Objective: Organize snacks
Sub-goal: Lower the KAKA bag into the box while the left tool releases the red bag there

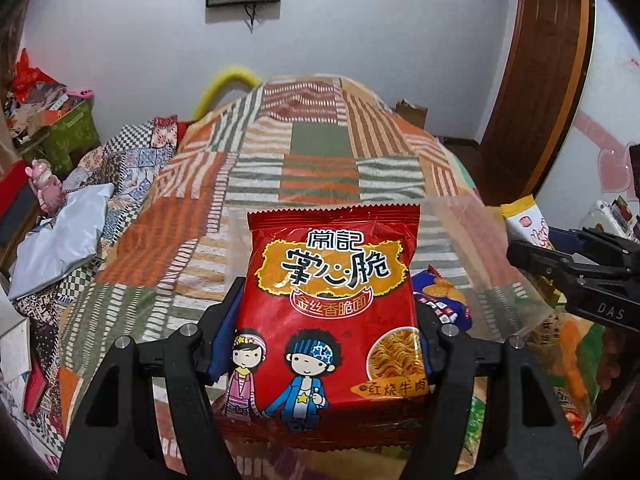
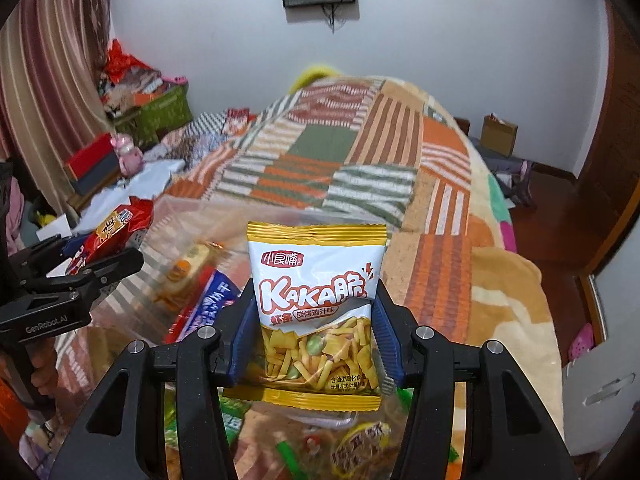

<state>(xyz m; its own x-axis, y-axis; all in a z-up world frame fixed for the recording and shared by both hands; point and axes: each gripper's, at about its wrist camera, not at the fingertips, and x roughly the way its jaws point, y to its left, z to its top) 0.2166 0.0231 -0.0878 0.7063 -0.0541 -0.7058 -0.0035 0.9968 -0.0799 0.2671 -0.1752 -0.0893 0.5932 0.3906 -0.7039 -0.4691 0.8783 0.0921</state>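
My left gripper (image 1: pixel 326 320) is shut on a red crispy-noodle snack bag (image 1: pixel 332 304) with two cartoon children, held upright above the bed. My right gripper (image 2: pixel 316 324) is shut on a white and yellow KAKA snack bag (image 2: pixel 318 304), also upright. The right gripper shows at the right edge of the left wrist view (image 1: pixel 576 276); the left gripper shows at the left of the right wrist view (image 2: pixel 76 280) with the red bag (image 2: pixel 116 228). A clear plastic container (image 1: pixel 472 248) under both grippers holds several other snack packs (image 2: pixel 208 296).
A patchwork blanket (image 1: pixel 320 152) covers the bed. Cluttered boxes and a green bin (image 2: pixel 160 112) stand at the left by the curtain. A wooden door (image 1: pixel 536 80) is at the right. A cardboard box (image 2: pixel 498 134) sits on the floor beyond the bed.
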